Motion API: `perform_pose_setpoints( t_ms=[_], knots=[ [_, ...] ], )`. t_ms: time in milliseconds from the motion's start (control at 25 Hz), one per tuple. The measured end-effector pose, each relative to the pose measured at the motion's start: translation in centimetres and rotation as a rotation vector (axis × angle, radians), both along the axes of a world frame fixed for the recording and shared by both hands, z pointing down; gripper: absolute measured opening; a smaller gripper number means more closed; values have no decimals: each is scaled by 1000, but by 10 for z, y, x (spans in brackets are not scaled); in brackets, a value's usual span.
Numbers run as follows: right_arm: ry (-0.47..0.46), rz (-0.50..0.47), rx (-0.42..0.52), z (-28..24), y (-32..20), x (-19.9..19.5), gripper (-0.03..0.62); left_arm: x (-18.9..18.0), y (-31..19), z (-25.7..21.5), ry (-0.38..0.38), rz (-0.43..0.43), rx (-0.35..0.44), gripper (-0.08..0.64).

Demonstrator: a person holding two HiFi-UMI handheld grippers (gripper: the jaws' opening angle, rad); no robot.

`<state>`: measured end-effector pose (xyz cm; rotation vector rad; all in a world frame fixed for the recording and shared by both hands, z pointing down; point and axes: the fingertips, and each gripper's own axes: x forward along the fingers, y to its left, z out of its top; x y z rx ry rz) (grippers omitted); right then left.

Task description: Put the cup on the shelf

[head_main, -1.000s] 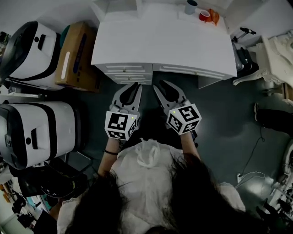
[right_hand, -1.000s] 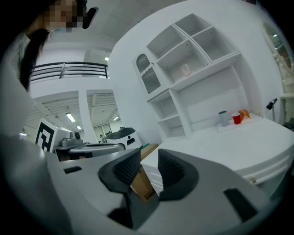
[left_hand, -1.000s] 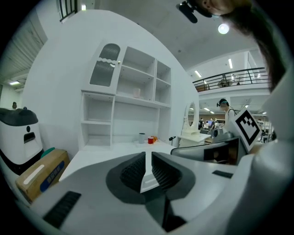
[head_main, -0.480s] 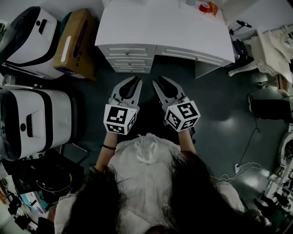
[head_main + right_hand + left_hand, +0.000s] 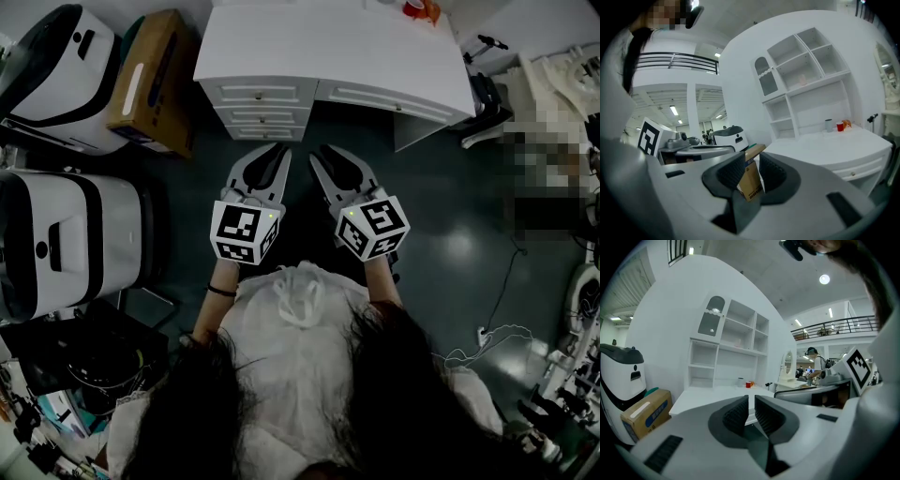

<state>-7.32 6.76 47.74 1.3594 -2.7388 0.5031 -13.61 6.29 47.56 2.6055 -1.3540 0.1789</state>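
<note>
Left tongs point(image 5: 277, 152) and right tongs point(image 5: 321, 153) side by side, just short of counter point(image 5: 337, 56); at its far right end, cup point(image 5: 828, 124) beside second cup point(image 5: 840, 126), below shelf point(image 5: 806, 61); left of counter, box point(image 5: 150, 84); farther left, two machines point(image 5: 56, 66).

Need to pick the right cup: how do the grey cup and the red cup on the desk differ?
The grey cup is pale and taller; the red cup is bright and shorter. The grey cup stands left of the red cup. Both stand on the white desk.
</note>
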Motion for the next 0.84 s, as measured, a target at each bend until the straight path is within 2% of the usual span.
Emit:
perform_pose_setpoints(
  t_ms=[600, 840],
  knots=[
    [9, 5, -10, 5, 3, 4, 101, 7, 2, -6, -6, 16, 15, 52],
    [25, -51, 5, 5, -11, -11, 103, -4, -13, -10, 1, -26, 35, 52]
  ],
)
